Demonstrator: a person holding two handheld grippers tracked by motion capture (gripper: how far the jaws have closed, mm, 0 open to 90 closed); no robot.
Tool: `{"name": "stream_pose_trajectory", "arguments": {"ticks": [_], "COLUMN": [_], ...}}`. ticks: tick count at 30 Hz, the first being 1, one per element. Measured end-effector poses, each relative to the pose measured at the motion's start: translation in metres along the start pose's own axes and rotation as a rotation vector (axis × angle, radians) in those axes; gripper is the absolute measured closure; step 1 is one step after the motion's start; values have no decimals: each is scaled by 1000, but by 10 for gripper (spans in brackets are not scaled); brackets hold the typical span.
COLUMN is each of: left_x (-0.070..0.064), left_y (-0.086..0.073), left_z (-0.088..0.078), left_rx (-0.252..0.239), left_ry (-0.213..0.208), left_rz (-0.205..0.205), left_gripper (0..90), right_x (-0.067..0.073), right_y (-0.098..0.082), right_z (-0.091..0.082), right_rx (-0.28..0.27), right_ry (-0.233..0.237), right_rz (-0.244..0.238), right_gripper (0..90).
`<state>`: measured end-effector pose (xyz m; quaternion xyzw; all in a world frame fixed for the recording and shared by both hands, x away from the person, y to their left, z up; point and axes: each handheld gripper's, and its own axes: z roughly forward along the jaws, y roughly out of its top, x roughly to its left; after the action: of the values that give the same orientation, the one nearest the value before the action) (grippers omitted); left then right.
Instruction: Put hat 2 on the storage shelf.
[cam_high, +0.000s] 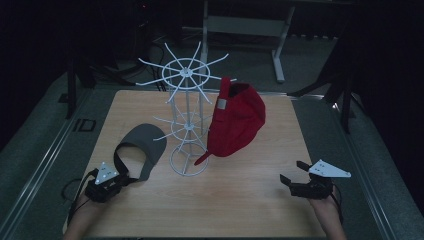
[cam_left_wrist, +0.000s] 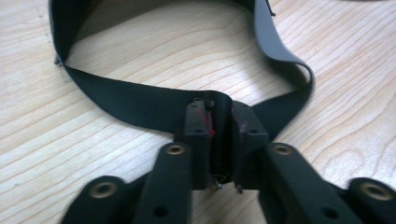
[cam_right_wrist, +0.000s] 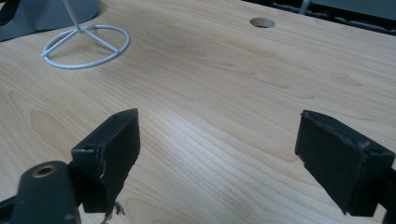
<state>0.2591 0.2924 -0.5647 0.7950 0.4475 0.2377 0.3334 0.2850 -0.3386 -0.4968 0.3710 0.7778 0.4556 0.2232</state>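
Observation:
A grey visor (cam_high: 145, 142) with a black strap (cam_high: 119, 156) lies on the wooden table, left of a white wire rack (cam_high: 186, 115). My left gripper (cam_high: 124, 181) sits at the near left, and the left gripper view has its jaws pressed together on the strap (cam_left_wrist: 126, 100), which loops away toward the grey brim (cam_left_wrist: 275, 37). A red cap (cam_high: 235, 122) hangs from an arm on the rack's right side. My right gripper (cam_high: 292, 171) rests low at the near right, its jaws wide apart over bare wood (cam_right_wrist: 219, 135) with nothing between them.
The rack's round base ring (cam_right_wrist: 86, 46) stands on the table (cam_high: 250, 200) near the middle, its upper arms spreading outward. A small round hole (cam_right_wrist: 262, 22) is in the tabletop. Dark floor and table legs lie beyond the far edge.

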Motion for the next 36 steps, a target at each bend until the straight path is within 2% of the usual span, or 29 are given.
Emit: {"name": "stream_pose_trajectory", "arguments": {"ticks": [3, 7, 9, 16, 22, 31, 36], "left_x": [1, 5, 8, 13, 11, 12, 13], "left_y": [-2, 1, 4, 18, 34, 63, 75], "left_z": [-1, -13, -22, -42, -53, -72, -82], "left_rx": [-23, -103, -156, -246, -304, -383, -420], "left_ry": [-6, -44, -68, -105, -104, -150, -148], "left_rz": [-15, -36, -37, -32, -1, 63, 86], "left_gripper": [833, 838, 838, 838, 838, 838, 838], "right_x": [0, 0, 0, -1, -4, -6, -7], "right_y": [0, 0, -1, -7, -13, -19, -21], "right_z": [0, -1, 0, 0, 0, -1, -2], "right_rx": [-4, -11, -10, -5, -6, -14, -14], "right_ry": [2, 5, 5, -11, -11, 3, 2], "right_rz": [3, 11, 14, 14, 24, 39, 46], "right_gripper": [140, 140, 140, 140, 140, 140, 140]}}
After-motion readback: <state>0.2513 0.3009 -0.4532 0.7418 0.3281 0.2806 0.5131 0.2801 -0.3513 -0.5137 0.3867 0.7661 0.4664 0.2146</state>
